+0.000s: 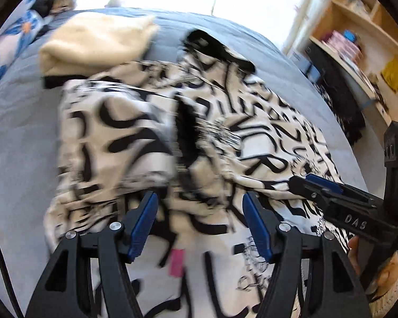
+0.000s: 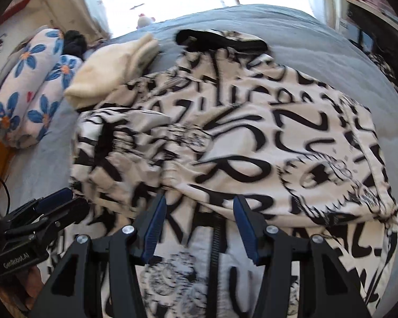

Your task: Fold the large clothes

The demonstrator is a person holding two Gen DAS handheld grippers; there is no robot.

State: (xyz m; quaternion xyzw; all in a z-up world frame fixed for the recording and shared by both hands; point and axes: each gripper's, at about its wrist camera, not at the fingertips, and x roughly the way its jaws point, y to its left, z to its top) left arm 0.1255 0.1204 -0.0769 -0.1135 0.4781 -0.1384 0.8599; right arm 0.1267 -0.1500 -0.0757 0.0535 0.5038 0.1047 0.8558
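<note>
The big black-and-white printed garment [image 2: 252,137] is soft matt cloth, rumpled, with a black ribbed trim. Beside it the cream folded piece [image 1: 98,39] looks fleecy and thick. The bed [image 1: 18,132] wears a smooth grey matt cover; the flowered pillow [image 2: 26,90] is plain cotton-like cloth. Each claw [image 1: 199,225] is matt black plastic with ridged blue pads [image 2: 154,230] and shiny metal pins. The shelves [image 1: 358,26] are pale wood.

Motion blur smears the black-and-white printed garment [image 1: 151,132] in both views, so its lettering cannot be read. A small pink tag [image 1: 177,262] is too smeared to identify. The bookshelf [image 1: 358,39] contents are indistinct (books, perhaps), and the lens rim cuts off the floral pillow [image 2: 26,84].
</note>
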